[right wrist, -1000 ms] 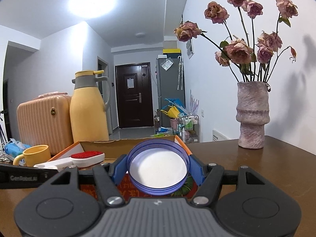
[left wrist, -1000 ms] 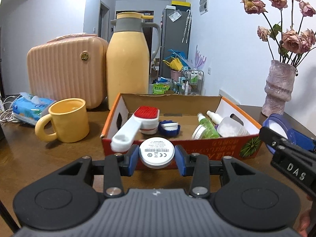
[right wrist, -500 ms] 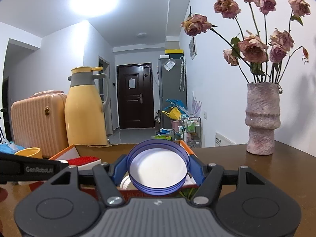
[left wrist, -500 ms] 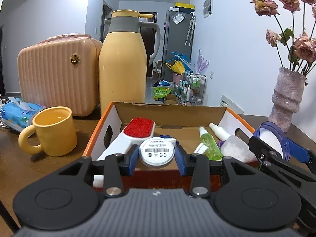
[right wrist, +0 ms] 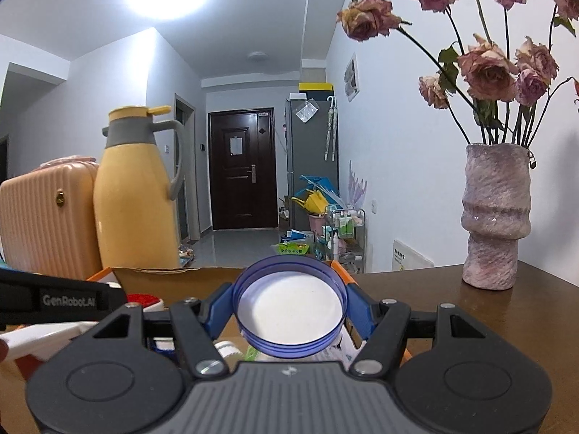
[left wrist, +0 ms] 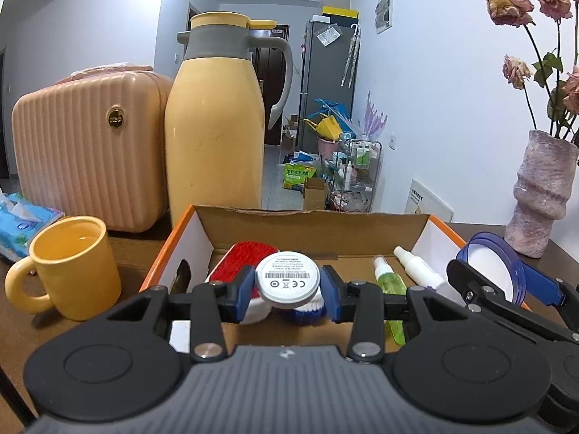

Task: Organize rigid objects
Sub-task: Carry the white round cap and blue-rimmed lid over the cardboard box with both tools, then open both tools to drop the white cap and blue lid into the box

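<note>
- The cardboard box (left wrist: 427, 224) on the counter (right wrist: 470, 300) already holds a red brush (left wrist: 249, 253) and two small bottles (left wrist: 387, 275)
- The left hand-held gripper (left wrist: 287, 289) clenches a white round disc (left wrist: 287, 280) above the box's near side
- The right hand-held gripper (right wrist: 289, 314) grasps a blue-rimmed lid (right wrist: 289, 313) over the box's right end
- Both pieces are not yet set inside; yellow mug (left wrist: 72, 264) left of the box looks untouched

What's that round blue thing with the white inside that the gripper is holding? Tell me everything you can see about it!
The blue lid is a round, shallow cap of see-through blue plastic with a ridged rim and a plain white inside. It stands on edge, its open side facing the camera. The right gripper is shut on it: one blue finger presses each side of the rim. Nothing else touches it. From the left wrist view it hangs above the right end of the cardboard box.
</note>
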Demonstrator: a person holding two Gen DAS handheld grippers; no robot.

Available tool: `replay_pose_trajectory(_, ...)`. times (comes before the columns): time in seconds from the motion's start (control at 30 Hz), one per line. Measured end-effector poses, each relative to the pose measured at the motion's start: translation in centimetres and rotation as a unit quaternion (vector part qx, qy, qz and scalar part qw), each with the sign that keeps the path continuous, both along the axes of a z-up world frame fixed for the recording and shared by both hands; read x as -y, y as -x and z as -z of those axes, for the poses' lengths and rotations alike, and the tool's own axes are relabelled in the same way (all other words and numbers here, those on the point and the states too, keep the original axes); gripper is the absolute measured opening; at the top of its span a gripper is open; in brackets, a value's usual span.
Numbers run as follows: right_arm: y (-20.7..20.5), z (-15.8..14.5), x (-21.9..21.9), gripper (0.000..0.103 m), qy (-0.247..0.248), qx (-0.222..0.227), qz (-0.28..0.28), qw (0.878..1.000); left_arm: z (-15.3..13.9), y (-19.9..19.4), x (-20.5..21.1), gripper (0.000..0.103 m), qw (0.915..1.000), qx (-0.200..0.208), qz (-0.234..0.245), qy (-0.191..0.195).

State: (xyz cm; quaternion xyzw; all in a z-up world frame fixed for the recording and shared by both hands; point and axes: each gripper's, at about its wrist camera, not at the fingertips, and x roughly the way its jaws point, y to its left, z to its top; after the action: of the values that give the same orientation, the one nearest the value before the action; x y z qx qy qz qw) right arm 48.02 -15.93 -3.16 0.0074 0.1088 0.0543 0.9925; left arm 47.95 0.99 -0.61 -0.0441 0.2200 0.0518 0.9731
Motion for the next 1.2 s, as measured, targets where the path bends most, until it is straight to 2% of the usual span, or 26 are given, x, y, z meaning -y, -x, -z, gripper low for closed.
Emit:
replay_pose_trajectory(0.63,-3.9,0.3,-1.1,0.066,0.019,-0.018,-0.020,0.999,0.3,-3.4,-1.3,0.043,0.9999,-0.004,-0.013,-0.009)
replay_pose_trajectory(0.7,-3.8,0.1,-0.9,0.070,0.015,-0.020,-0.021,0.999,0.2,-3.2,-1.4,0.060,0.9998,0.000,-0.016,-0.010)
replay_pose_trajectory(0.73,-3.7,0.0,-0.8,0.080,0.014,-0.019,-0.019,1.000,0.1,-3.1,-1.5,0.066,0.9997,0.003,-0.019,-0.011)
replay_pose_trajectory(0.77,-3.6,-0.1,-0.7,0.088,0.012,-0.016,-0.016,1.000,0.0,-2.9,-1.5,0.077,0.9996,0.008,-0.022,-0.013)
replay_pose_trajectory(0.8,-3.4,-0.2,-0.5,0.089,0.010,-0.012,-0.013,1.000,-0.2,-2.6,-1.5,0.085,0.9994,0.014,-0.027,-0.016)
replay_pose_trajectory(0.83,-3.3,-0.3,-0.4,0.091,0.008,-0.010,-0.011,1.000,-0.3,-2.4,-1.5,0.088,0.9992,0.019,-0.031,-0.018)
replay_pose_trajectory(0.9,-3.2,-0.4,-0.1,0.099,0.004,-0.009,-0.005,1.000,-0.7,-1.9,-1.6,0.103,0.9985,0.031,-0.040,-0.022)
replay_pose_trajectory(0.93,-3.1,-0.4,0.0,0.103,0.002,-0.007,-0.002,1.000,-0.9,-1.6,-1.7,0.103,0.9979,0.039,-0.046,-0.024)
replay_pose_trajectory(1.2,-0.6,-1.0,0.8,0.103,-0.002,0.009,0.008,1.000,-1.8,1.3,-3.1,0.103,0.9966,0.063,-0.051,-0.019)
